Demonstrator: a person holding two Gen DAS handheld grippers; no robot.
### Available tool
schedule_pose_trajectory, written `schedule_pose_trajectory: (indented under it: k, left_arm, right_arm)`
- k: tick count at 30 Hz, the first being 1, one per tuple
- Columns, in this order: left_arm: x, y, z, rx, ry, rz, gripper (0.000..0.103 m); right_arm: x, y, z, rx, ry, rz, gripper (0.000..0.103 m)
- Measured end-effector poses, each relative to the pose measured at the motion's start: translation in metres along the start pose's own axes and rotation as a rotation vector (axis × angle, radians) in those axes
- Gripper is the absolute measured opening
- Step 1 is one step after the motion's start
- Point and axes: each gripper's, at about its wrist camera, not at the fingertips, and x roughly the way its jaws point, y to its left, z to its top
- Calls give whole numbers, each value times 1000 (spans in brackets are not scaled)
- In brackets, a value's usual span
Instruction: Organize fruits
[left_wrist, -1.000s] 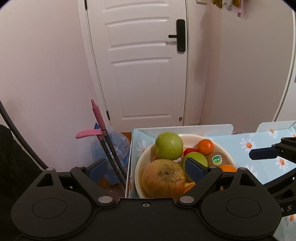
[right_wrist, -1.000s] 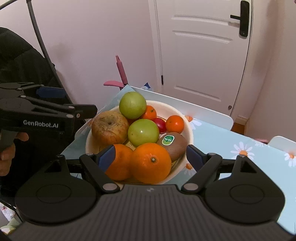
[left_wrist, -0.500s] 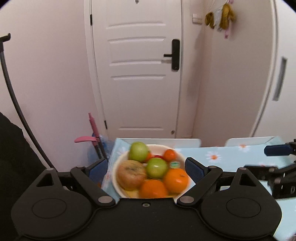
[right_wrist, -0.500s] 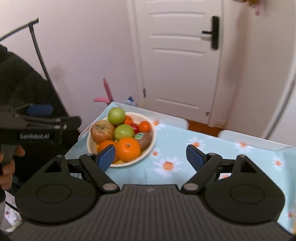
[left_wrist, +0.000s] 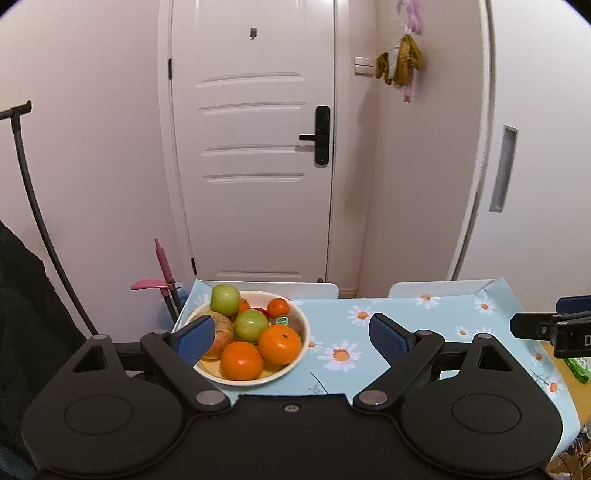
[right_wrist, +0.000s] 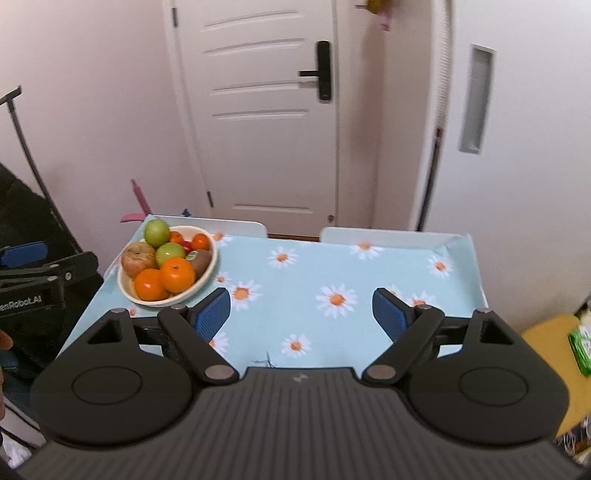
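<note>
A cream bowl (left_wrist: 301, 345) (right_wrist: 207, 275) heaped with fruit sits at the far left corner of the daisy-print table (right_wrist: 332, 273). In it lie two oranges (left_wrist: 279, 343), two green apples (left_wrist: 225, 299), a brownish apple (right_wrist: 138, 254), a kiwi (right_wrist: 201, 258) and small tangerines. My left gripper (left_wrist: 291, 334) hangs open, well back from the bowl, with nothing between its fingers. Over the bare cloth my right gripper (right_wrist: 303, 308) is open too and holds nothing. Each gripper shows at the edge of the other's view.
A white door (left_wrist: 255, 166) stands behind the table. Two white chair backs (right_wrist: 380, 236) line the far edge. A pink-handled tool (left_wrist: 162, 266) leans by the left corner. A yellow surface with a green packet (right_wrist: 580, 347) lies to the right. Dark clothing fills the left.
Both grippers have drawn back and risen from the bowl. The fruit looks much smaller now and more of the table and door shows. Both stay open.
</note>
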Motion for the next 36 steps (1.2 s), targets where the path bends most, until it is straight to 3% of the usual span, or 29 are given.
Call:
schedule_pose_trajectory:
  k: [3, 9, 36]
  left_arm:
    - [-6, -8, -4, 12, -8, 1, 103]
    - [-15, -18, -10, 29, -23, 3, 103]
    - [-19, -13, -12, 15, -38, 16, 103]
  right_arm:
    - [-6, -7, -7, 31, -10, -28, 103]
    - [-11, -15, -15, 48, -28, -75, 103]
    - [-14, -15, -15, 59, -20, -96, 103]
